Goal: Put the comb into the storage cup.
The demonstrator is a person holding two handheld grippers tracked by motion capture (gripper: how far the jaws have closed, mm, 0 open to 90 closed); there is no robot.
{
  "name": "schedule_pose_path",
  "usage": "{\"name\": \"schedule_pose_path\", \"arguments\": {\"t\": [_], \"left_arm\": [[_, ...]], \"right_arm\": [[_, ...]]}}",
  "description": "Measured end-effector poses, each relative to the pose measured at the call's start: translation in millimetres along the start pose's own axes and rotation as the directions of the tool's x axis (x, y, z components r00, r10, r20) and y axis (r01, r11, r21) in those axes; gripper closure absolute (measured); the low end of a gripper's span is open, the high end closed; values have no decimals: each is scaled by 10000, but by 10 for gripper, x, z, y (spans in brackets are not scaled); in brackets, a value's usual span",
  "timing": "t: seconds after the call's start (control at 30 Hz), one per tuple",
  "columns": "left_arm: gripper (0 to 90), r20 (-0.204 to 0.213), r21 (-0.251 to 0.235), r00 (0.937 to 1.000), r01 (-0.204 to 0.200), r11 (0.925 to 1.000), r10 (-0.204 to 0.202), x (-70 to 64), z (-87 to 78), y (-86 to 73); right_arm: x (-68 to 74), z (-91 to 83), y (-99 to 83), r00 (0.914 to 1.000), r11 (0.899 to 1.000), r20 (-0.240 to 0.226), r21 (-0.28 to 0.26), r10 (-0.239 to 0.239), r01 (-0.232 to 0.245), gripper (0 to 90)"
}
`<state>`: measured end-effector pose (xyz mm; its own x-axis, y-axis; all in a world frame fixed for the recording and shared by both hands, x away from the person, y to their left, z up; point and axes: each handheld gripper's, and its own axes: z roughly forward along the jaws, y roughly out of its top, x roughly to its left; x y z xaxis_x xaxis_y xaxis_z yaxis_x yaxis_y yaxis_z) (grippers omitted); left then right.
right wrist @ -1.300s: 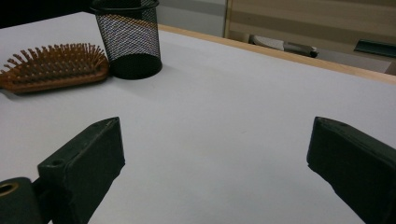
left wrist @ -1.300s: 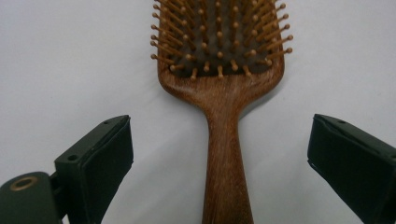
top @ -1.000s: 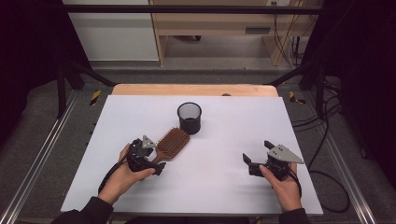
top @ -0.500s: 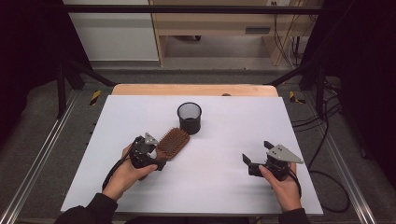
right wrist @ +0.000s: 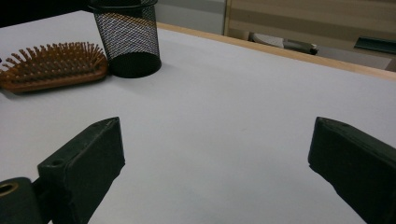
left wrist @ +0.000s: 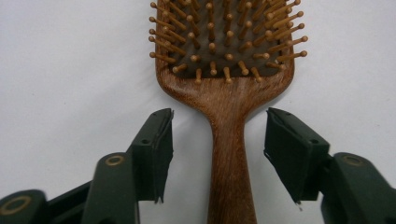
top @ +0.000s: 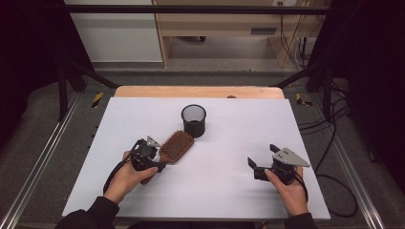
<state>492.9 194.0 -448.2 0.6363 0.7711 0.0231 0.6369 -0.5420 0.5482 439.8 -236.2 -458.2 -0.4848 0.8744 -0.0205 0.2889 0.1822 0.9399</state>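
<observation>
Wooden and brown, the hairbrush (left wrist: 227, 93) lies flat on the white tabletop (top: 229, 191) with its pins pointing up. Its head almost reaches the black mesh cup (top: 193, 120), and its handle points away from the cup, toward my left hand.

My left gripper (left wrist: 215, 158) is right at the handle. Its jaws are open, one on each side of the handle, and neither pad (left wrist: 156, 154) touches the wood yet. It holds nothing so far. The handle sits a bit nearer the left pad than the right one.

I think the job now is to grab the brush well. First I would slide the gripper a tiny bit so the handle is in the middle of the gap. Then I would close slowly and feel both pads meet the wood together. If one pad hits first, the brush may spin on the smooth tabletop. I would grip the thin handle, not the wide part near the pins, and keep the jaws low so they don't slip off the top.

My right gripper (top: 263, 161) rests well away from the brush, on the far side from the left one. Its jaws are wide open and empty. I would keep it there, out of the way.
</observation>
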Motion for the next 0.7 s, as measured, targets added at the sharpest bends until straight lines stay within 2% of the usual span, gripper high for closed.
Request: {"name": "schedule_pose_path", "arguments": {"t": [0.23,0.47,0.7], "left_arm": [[527,145,229,9999,7,9997,-11,-2,31,7],[582,323,435,9994,-117,9990,103,-20,59,13],[640,319,572,9994,-171,9982,153,-17,50,13]], "right_arm": [[-1,2,0,10000,10000,-17,4,-19,19,37],[0,5,0,10000,10000,-41,16,-40,40,37],[1,7,0,10000,10000,-56,26,-47,47,37]]}}
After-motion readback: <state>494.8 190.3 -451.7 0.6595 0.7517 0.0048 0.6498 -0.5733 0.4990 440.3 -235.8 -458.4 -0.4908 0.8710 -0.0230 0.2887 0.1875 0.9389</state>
